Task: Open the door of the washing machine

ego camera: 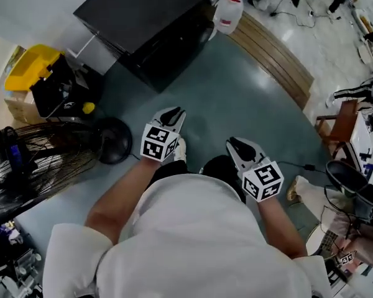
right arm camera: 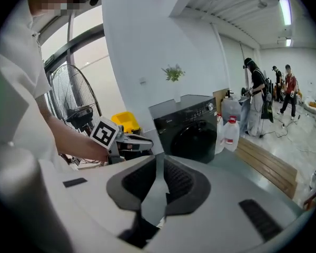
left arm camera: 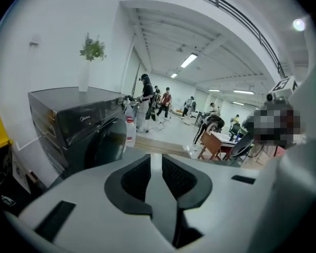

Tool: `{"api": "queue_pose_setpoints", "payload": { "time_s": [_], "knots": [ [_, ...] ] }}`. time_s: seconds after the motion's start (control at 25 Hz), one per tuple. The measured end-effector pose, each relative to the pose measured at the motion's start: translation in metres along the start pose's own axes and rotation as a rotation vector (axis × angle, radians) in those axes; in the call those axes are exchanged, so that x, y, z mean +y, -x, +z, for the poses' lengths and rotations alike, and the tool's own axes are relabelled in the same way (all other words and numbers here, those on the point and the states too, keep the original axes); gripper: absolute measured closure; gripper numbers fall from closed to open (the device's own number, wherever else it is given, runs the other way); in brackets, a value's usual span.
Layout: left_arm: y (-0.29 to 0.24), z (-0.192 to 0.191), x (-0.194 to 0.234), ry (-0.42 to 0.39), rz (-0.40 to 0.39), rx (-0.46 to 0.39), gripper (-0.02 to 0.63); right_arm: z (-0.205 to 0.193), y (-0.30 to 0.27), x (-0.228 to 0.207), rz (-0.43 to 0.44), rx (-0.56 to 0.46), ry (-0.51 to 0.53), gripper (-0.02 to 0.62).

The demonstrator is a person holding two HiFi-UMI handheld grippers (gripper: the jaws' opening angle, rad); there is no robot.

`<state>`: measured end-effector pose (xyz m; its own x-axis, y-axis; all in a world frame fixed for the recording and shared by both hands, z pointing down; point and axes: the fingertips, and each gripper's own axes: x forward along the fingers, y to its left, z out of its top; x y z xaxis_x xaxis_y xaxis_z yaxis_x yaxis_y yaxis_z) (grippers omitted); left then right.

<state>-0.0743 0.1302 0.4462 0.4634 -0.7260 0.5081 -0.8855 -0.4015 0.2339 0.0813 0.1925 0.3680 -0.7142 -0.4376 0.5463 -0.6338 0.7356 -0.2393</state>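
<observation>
Grey floor (ego camera: pixel 236 98) separates washing machine (ego camera: pixel 149 17) from left gripper (ego camera: pixel 171 113), right gripper (ego camera: pixel 234 144).

Your washing machine (ego camera: pixel 143 23) is black, the bin (ego camera: pixel 32 64) yellow, the floor (ego camera: pixel 236 92) grey-blue; left tongs (ego camera: pixel 174 113) and right tongs (ego camera: pixel 234 143) are white.

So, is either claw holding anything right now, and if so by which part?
Nothing is held. The left claw and right claw are both empty, jaws slightly apart, short of the washing machine.
</observation>
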Motion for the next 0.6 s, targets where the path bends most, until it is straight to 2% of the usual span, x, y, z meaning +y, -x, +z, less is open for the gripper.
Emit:
{"api": "queue_pose_setpoints", "payload": {
  "time_s": [0.24,0.4,0.6],
  "knots": [
    [-0.059,-0.01,0.087,0.05,0.124,0.059,0.545,0.022,-0.054,-0.026,0.072,0.067,0.012,0.537],
    [-0.104,-0.011,0.142,0.07,0.198,0.088,0.534,0.028,-0.088,-0.058,0.149,0.133,0.048,0.535],
    [-0.152,-0.034,0.204,0.096,0.312,0.173,0.524,0.036,-0.129,-0.102,0.245,0.217,0.106,0.536]
  ]
}}
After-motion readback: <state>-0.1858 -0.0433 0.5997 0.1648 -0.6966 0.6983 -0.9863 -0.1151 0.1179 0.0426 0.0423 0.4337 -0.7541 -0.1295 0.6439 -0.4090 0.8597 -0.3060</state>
